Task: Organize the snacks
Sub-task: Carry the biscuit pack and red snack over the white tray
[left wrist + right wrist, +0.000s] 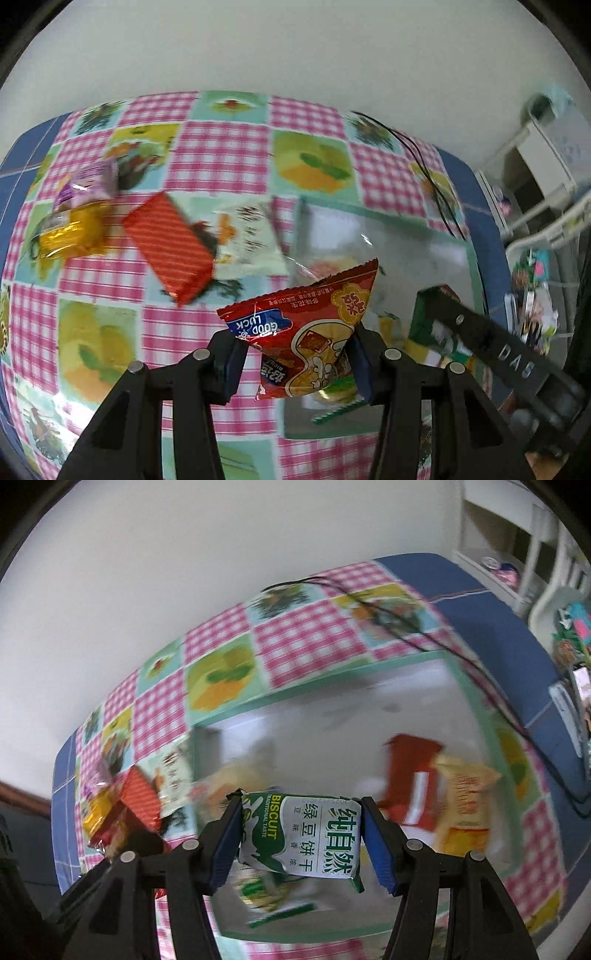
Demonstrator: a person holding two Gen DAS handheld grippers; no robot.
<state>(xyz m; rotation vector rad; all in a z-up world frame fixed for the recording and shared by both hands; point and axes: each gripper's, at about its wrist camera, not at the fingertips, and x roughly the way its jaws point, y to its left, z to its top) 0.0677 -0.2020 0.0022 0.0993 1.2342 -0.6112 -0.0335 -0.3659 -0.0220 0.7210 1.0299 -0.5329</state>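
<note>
Gripping a red packet (314, 339) in the left gripper (295, 363), beside the tray (469, 254); clamping a biscuit pack (303, 836) in the right gripper (301, 840), seemingly above it.

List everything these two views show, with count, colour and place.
red peanut packet: 1, red, held in left tongs
biscuit packet: 1, green and white, held in right tongs
tray: 1, clear with green rim, on the cloth, snacks inside
red striped packet: 1, left of tray
yellow packet: 1, far left
purple packet: 1, on the yellow one
tablecloth: 1, pink check
cable: 1, black
left tongs: black, blue pads
right tongs: same
</note>
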